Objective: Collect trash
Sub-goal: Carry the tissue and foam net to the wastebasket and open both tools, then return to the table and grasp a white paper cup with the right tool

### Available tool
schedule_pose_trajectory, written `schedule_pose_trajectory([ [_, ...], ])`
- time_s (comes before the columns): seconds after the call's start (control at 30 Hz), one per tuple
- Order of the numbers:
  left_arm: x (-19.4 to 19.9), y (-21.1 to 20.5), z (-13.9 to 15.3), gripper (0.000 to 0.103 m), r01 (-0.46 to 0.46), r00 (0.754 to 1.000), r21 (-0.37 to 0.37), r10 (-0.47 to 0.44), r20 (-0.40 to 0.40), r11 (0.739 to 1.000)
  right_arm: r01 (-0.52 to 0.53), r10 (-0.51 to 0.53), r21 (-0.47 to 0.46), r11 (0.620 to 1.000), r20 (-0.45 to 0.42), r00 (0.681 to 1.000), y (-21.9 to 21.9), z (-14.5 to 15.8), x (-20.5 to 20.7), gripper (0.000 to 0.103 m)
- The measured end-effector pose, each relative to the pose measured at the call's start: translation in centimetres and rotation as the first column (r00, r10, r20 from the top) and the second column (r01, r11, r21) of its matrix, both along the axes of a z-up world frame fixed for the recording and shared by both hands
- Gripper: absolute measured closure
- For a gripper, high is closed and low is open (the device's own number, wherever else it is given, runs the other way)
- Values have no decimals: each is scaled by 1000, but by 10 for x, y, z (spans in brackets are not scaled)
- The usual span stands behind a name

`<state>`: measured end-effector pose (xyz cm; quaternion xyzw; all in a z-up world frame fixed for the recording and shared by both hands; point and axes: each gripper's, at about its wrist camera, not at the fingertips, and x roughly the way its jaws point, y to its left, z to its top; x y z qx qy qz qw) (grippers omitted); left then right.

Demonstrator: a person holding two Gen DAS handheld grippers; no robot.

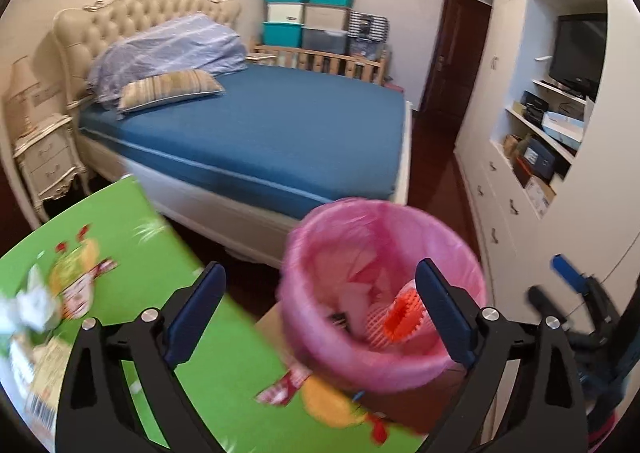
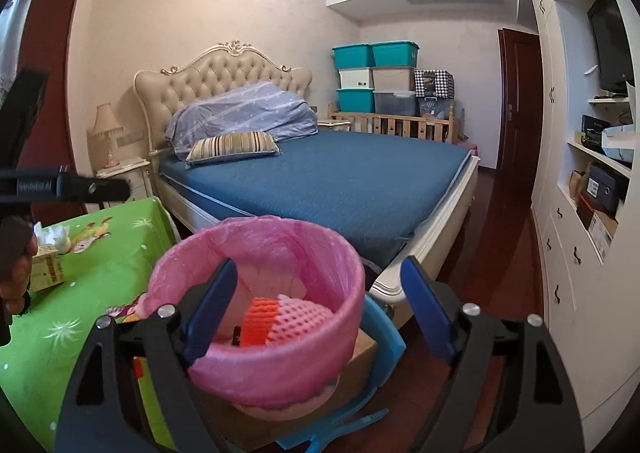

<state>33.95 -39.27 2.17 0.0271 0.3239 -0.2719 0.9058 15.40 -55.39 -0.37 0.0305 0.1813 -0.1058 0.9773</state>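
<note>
A round bin lined with a pink bag (image 1: pixel 384 357) (image 2: pixel 280 369) stands on a cardboard box beside the green table. Inside it lie an orange foam net (image 1: pixel 404 317) (image 2: pixel 258 319), a pink-white foam net (image 2: pixel 304 313) and other scraps. My left gripper (image 1: pixel 320 287) hangs open above the bin's near rim, nothing between its blue pads. My right gripper (image 2: pixel 318 285) is open too, its fingers straddling the bin from above, empty. Crumpled white tissue (image 1: pixel 28 305) (image 2: pixel 56 235) and a small carton (image 2: pixel 48 269) lie on the table.
The green patterned table (image 1: pixel 132 253) (image 2: pixel 92 293) is at left. A bed with a blue mattress (image 2: pixel 340 181) fills the middle. White cabinets with shelves (image 2: pixel 592 213) line the right wall. A blue plastic piece (image 2: pixel 384 337) sits under the bin. A hand (image 2: pixel 18 273) shows at far left.
</note>
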Motion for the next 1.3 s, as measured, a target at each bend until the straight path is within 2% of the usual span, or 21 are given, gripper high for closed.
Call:
schedule_pose_trajectory([
  [0.07, -19, 24, -3, 14, -31, 999, 17, 31, 36, 999, -12, 12, -1, 1000, 4, 1000, 5, 6, -7, 20],
  [0.27, -81, 92, -15, 13, -86, 985, 140, 63, 160, 986, -101, 101, -1, 995, 11, 995, 52, 17, -12, 14],
  [0.33, -95, 119, -19, 13, -103, 982, 158, 75, 172, 982, -139, 139, 11, 990, 0, 990, 75, 17, -4, 14],
  [0.47, -122, 193, -26, 13, -213, 966, 167, 182, 185, 963, -225, 226, 25, 974, -26, 974, 129, 11, 13, 14],
  [0.53, -132, 236, -29, 13, -283, 949, 175, 248, 193, 943, -280, 281, 29, 960, -42, 959, 164, 7, 20, 14],
  [0.67, -155, 324, -39, 13, -455, 886, 200, 418, 200, 868, -389, 388, 15, 921, -84, 918, 235, -5, 29, 14],
  [0.77, -167, 374, -45, 13, -533, 845, 194, 506, 172, 824, -473, 467, -22, 881, -128, 875, 292, -13, 31, 14],
  [0.83, -175, 399, -49, 13, -562, 827, 181, 541, 153, 807, -522, 507, -69, 850, -158, 847, 328, -17, 31, 14],
  [0.97, -183, 416, -53, 13, -569, 822, 177, 550, 147, 803, -565, 526, -152, 811, -233, 818, 380, -26, 36, 14],
  [1.1, -187, 414, -57, 13, -569, 822, 180, 548, 156, 802, -568, 489, -222, 792, -326, 809, 409, -37, 50, 14],
  [1.3, -189, 406, -64, 13, -548, 836, 194, 528, 151, 813, -545, 430, -317, 776, -364, 826, 427, -42, 65, 15],
])
